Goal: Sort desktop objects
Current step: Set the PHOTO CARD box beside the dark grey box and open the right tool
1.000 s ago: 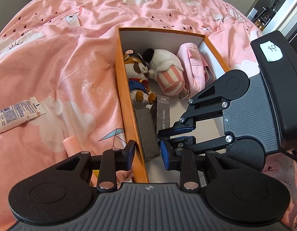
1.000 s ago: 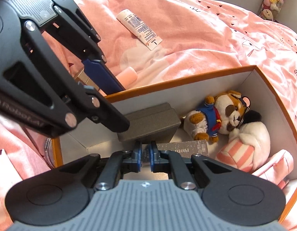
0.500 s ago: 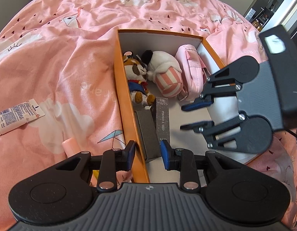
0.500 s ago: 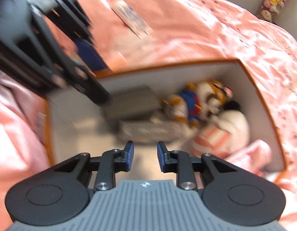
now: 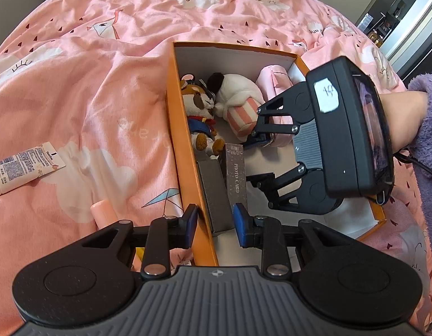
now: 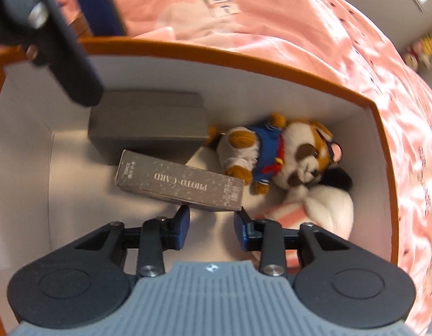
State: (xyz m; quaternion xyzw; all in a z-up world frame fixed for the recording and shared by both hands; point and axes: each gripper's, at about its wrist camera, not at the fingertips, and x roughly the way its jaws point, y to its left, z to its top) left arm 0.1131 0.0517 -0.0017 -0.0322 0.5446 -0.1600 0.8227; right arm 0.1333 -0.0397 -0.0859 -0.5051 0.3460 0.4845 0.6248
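Observation:
An orange box [image 5: 179, 128] lies on a pink bed and holds a plush dog [image 5: 200, 112], a white and striped plush [image 5: 238, 103], a pink pouch [image 5: 272, 84], a dark grey box [image 5: 213, 193] and a grey photo card box [image 5: 236, 173]. My right gripper [image 6: 211, 224] is open and empty above the photo card box [image 6: 179, 182], beside the grey box [image 6: 148, 123] and the plush dog [image 6: 277, 151]. It also shows in the left wrist view [image 5: 255, 162]. My left gripper [image 5: 214, 224] is open, its jaws either side of the box's near left wall.
A white tube [image 5: 22, 168] lies on the blanket at the left. A pink cylinder [image 5: 104, 210] lies by my left gripper's left finger. The box wall [image 6: 244, 56] curves round the right wrist view. A doorway [image 5: 398, 14] is at the far right.
My right gripper let go of the photo card box, opened and rose out of the orange box. The photo card box now lies on the box floor. My left gripper hardly moved.

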